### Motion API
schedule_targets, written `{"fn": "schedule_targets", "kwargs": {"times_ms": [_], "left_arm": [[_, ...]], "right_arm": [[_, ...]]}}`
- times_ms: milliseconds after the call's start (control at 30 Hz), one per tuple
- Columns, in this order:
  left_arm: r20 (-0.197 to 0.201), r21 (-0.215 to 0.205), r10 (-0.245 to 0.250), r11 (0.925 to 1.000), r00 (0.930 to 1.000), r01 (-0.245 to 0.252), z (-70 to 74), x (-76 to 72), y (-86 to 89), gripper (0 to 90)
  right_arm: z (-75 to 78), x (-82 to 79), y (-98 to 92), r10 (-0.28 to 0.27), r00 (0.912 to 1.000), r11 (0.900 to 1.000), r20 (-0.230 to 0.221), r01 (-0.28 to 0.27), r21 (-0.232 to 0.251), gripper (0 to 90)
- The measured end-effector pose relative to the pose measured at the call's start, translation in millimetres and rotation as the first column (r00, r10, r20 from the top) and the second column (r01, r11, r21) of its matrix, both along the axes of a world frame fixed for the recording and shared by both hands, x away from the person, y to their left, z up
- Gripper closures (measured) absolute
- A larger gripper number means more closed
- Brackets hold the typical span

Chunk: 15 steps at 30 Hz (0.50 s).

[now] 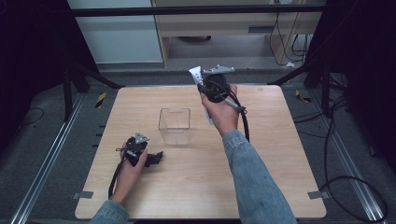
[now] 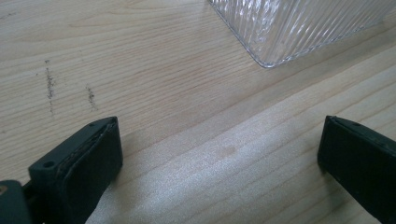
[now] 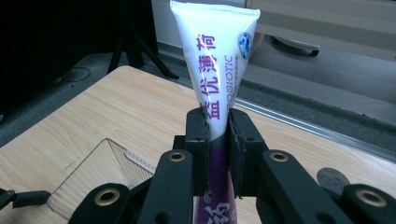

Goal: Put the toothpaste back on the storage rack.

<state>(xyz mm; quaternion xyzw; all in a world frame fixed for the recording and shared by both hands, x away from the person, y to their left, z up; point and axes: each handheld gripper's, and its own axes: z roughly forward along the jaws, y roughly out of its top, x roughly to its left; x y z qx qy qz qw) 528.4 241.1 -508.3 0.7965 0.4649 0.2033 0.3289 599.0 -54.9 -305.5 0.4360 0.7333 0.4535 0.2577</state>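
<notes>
Right gripper (image 3: 218,140) clamping toothpaste tube (image 3: 215,60), left gripper (image 2: 219,163) spread wide, clear bin (image 1: 174,126) seemingly w/o contents

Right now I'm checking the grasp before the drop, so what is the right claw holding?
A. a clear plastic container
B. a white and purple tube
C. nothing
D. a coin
B: in the right gripper view the right claw is clamped on the white and purple tube, while the clear container stands on the table.
</notes>
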Motion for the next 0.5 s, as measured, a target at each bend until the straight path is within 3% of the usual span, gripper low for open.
{"fn": "schedule_targets", "kwargs": {"times_ms": [500], "left_arm": [[-0.001, 0.001, 0.000, 1.0000, 1.0000, 0.000, 0.1, 0.0, 0.1, 0.0]], "right_arm": [[6.4, 15.0, 22.3, 0.012, 0.9997, 1.000, 0.023, -0.013, 0.016, 79.4]]}}
